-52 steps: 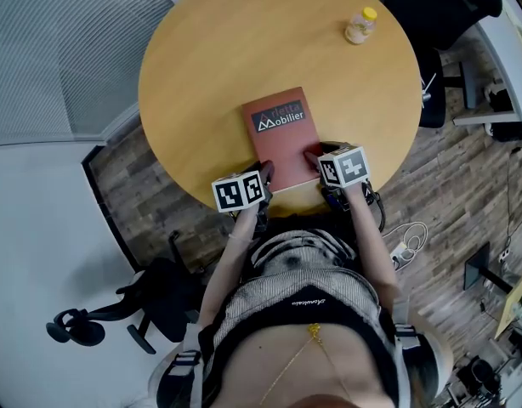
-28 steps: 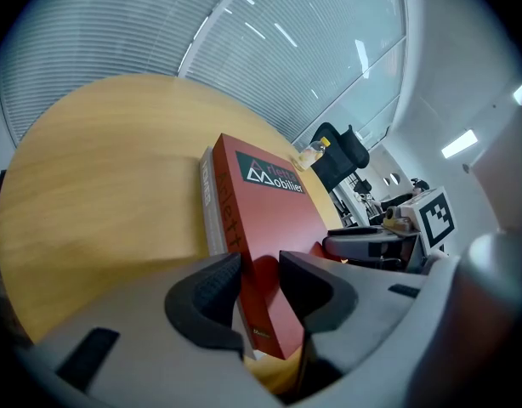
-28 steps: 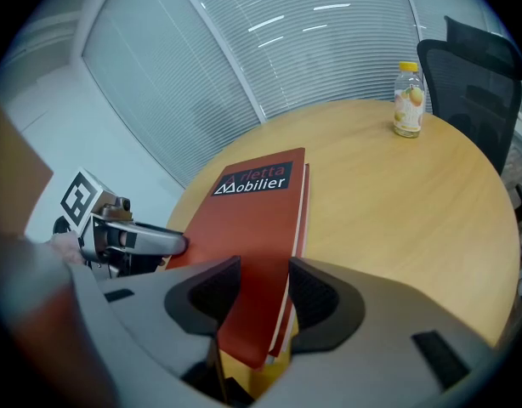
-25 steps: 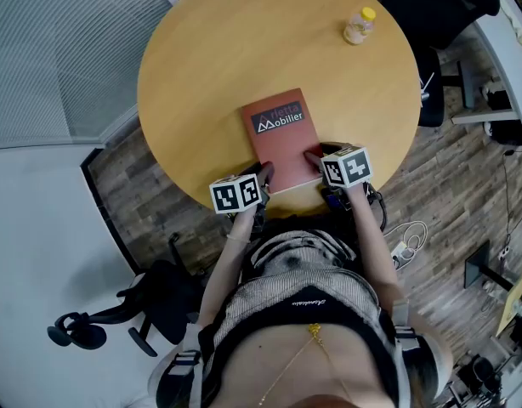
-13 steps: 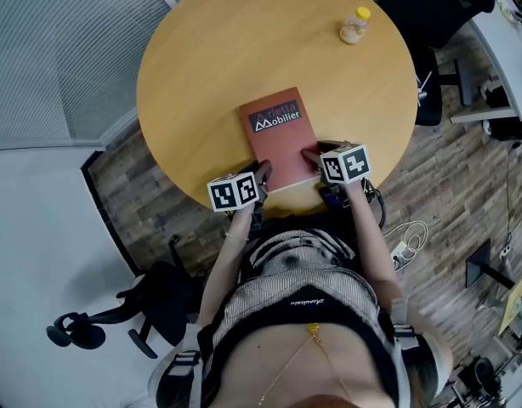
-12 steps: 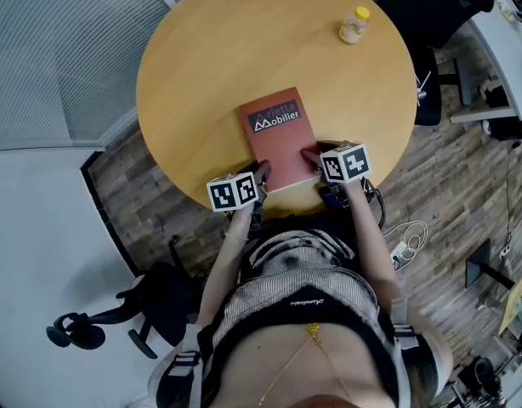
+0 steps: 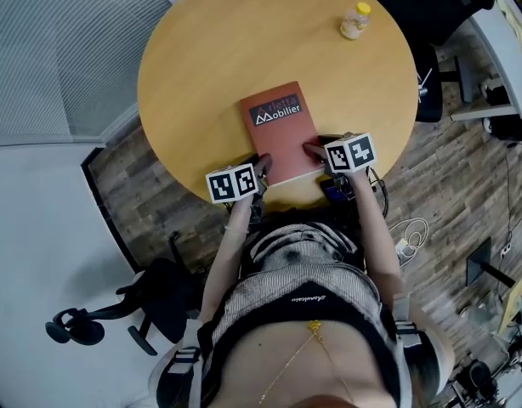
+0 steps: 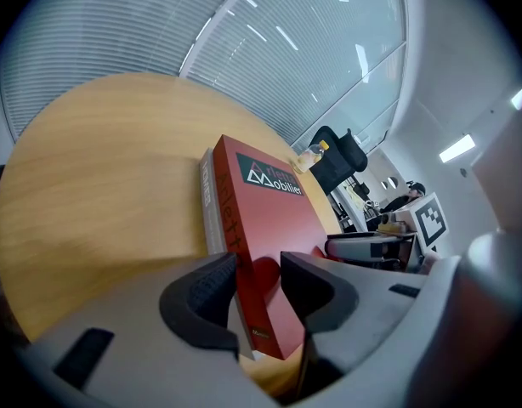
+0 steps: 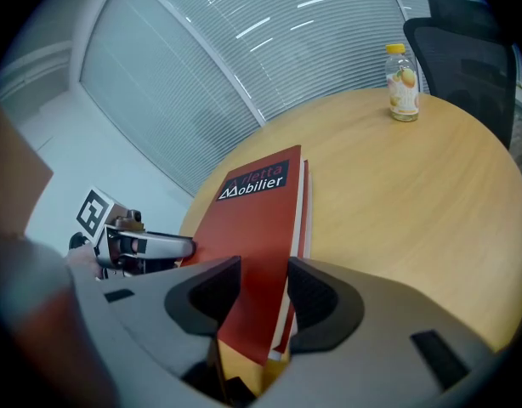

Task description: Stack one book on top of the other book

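Red cover fills both gaps: the left tongs (image 8: 258, 266) stand wide over its 7 o'clock corner, and the right tongs (image 9: 263, 274) wide over its 5 o'clock corner, equally near. From them the red book (image 7: 278, 138), lying on the grey book (image 8: 212, 202), stretches toward 12 o'clock on the counter (image 7: 210, 75).

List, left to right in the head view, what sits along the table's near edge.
left gripper → red book → right gripper. The bottle is left out, since it lines up with the right gripper's cube.
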`<state>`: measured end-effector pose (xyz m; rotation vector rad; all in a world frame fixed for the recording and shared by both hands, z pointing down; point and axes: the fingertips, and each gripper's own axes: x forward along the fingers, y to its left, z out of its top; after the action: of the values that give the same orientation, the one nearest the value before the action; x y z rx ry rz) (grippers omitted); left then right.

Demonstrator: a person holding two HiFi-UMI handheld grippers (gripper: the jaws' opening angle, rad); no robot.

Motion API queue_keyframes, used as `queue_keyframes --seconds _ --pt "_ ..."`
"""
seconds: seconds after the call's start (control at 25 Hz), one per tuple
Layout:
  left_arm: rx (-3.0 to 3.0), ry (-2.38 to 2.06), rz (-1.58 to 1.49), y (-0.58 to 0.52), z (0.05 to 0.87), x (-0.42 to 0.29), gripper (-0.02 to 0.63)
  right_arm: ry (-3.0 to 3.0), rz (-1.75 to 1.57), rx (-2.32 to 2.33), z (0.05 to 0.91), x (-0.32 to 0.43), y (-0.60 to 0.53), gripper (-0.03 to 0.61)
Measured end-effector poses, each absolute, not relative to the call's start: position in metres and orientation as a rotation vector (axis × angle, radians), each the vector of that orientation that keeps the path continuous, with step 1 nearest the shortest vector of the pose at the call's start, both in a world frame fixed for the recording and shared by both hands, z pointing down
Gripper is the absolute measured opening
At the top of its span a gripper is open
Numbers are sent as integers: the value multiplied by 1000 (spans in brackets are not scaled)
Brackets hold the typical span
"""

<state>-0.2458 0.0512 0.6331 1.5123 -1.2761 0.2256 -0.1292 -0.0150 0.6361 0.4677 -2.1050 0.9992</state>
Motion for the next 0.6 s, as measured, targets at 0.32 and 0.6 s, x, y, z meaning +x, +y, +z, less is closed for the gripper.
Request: queue_keyframes --seconds 0.32,0.6 --pt "1588 -1332 249 45 608 -256 150 -2189 902 420 606 -125 -17 181" --pt "1689 -1299 212 39 580 -241 110 -2314 717 376 579 -125 -17 111"
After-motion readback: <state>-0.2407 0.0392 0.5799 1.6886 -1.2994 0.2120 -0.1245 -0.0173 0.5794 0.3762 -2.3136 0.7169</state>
